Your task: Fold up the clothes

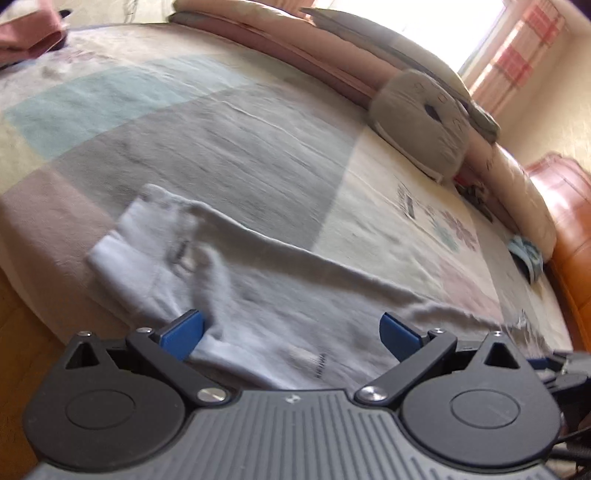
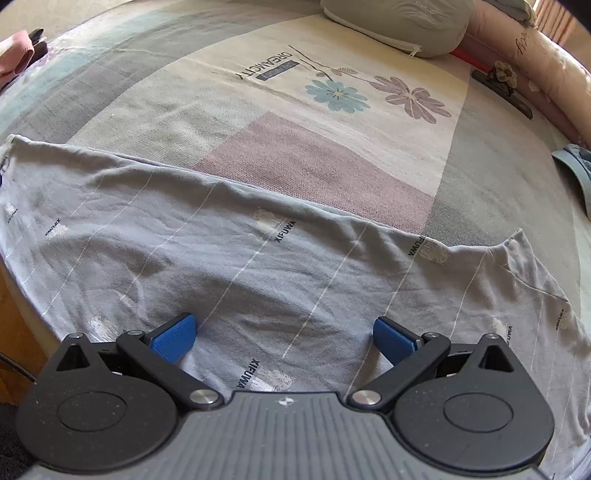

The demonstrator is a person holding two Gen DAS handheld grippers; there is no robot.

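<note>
Here the left gripper (image 1: 291,334) was held low over the near edge of the bed, tilted so the bed sloped across its view, its blue pads (image 1: 183,334) spread wide apart with nothing between them. The right gripper (image 2: 284,338) sat level and just as low, its jaws likewise splayed and empty above the cloth. Neither tong pinched any fabric.

The task's thing, a pale grey garment (image 2: 258,266) printed with thin white lines and small "XIFUWA" marks, lay spread flat along the near side of the patchwork bedspread (image 2: 314,162), directly under both grippers.

The left wrist view was blurred. It alone showed the garment's ribbed cuff end (image 1: 122,240) lying at the left on a dusty pink patch of the spread, a round grey cushion (image 1: 417,122) leaning against the pink pillows at the head of the bed, a bright window with red-checked curtains (image 1: 517,62) beyond, and an orange wooden bed frame (image 1: 569,240) at the right. A pink cloth (image 1: 26,33) lay at the far left corner.

The right wrist view was sharp. It alone showed the garment's long upper edge running from left to right, the printed blue flower (image 2: 338,94) and purple flower (image 2: 410,98) beside the word "DREAMCITY", and a dark flat object (image 2: 502,92) lying near the pink roll at the right edge; what it was I could not tell.
</note>
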